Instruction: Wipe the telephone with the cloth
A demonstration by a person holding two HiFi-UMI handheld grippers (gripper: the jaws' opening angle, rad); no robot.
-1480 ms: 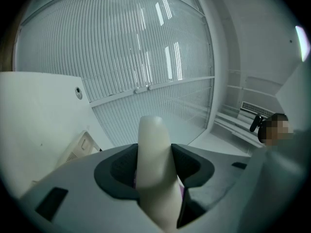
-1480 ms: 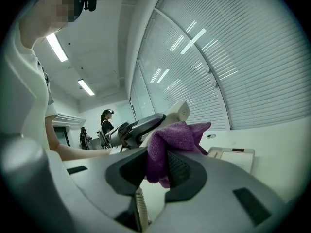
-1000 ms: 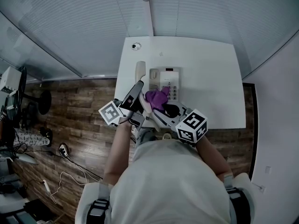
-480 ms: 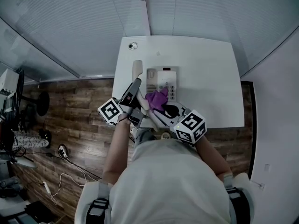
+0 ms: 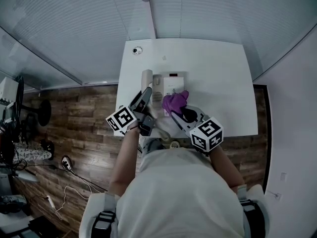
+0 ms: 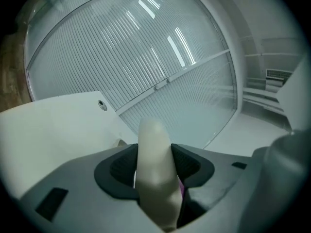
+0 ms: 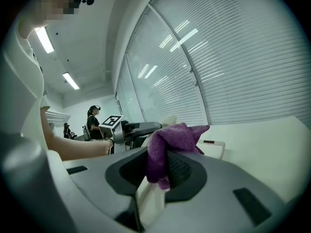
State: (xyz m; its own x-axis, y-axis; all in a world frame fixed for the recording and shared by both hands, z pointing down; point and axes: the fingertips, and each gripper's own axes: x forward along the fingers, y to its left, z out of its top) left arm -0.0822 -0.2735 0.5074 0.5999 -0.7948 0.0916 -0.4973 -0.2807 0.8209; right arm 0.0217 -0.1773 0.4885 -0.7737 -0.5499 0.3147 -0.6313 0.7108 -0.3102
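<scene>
Head view: on the table (image 5: 223, 83), the left gripper (image 5: 146, 95) holds the handset (image 5: 147, 77) just left of the phone (image 5: 171, 82). The right gripper (image 5: 181, 112) holds the cloth (image 5: 174, 101) over the phone.
Left gripper view: jaws clamped on the handset.
Right gripper view: jaws pinching the cloth.

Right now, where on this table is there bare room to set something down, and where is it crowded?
Bare: the right half of the table, from the telephone to the right edge, and the far strip toward the blinds, apart from a small grommet. Crowded: the near left, where the left gripper holding the handset meets the right gripper holding the cloth.
</scene>
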